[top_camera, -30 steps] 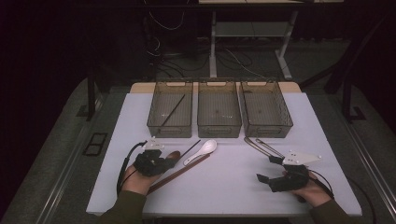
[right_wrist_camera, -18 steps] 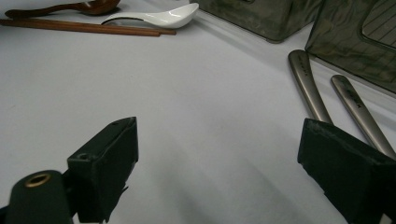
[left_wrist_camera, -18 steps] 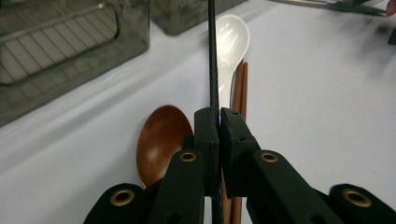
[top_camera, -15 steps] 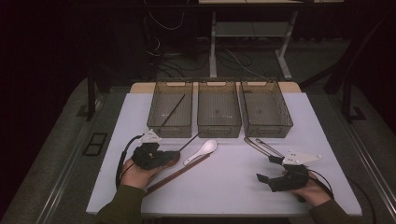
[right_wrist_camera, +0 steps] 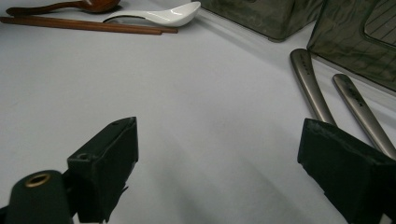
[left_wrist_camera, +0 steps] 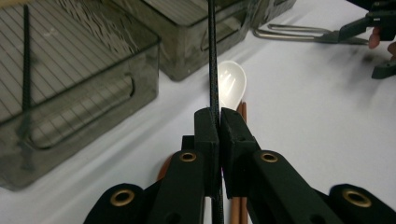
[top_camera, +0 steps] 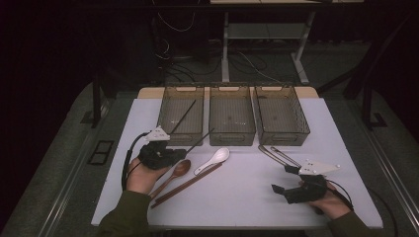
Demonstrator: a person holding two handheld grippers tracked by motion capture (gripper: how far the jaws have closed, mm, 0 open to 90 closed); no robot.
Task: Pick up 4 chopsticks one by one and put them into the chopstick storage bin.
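Left gripper (left_wrist_camera: pixel 218 116) clamped on black chopstick (left_wrist_camera: pixel 212 56), tip cut off at frame top, raised just beside left bin (top_camera: pixel 181 114). Right gripper (top_camera: pixel 286 183) spread wide, holding nothing, over bare table (top_camera: pixel 247 192) w/ free room near front edge.

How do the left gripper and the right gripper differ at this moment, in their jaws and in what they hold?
The left gripper has its jaws shut on a thin black chopstick; the right gripper has its jaws wide open and holds nothing. In the high view the left gripper points towards the left bin, while the right gripper rests low near the metal utensil handles. Both are black, two-jawed and hand-held.
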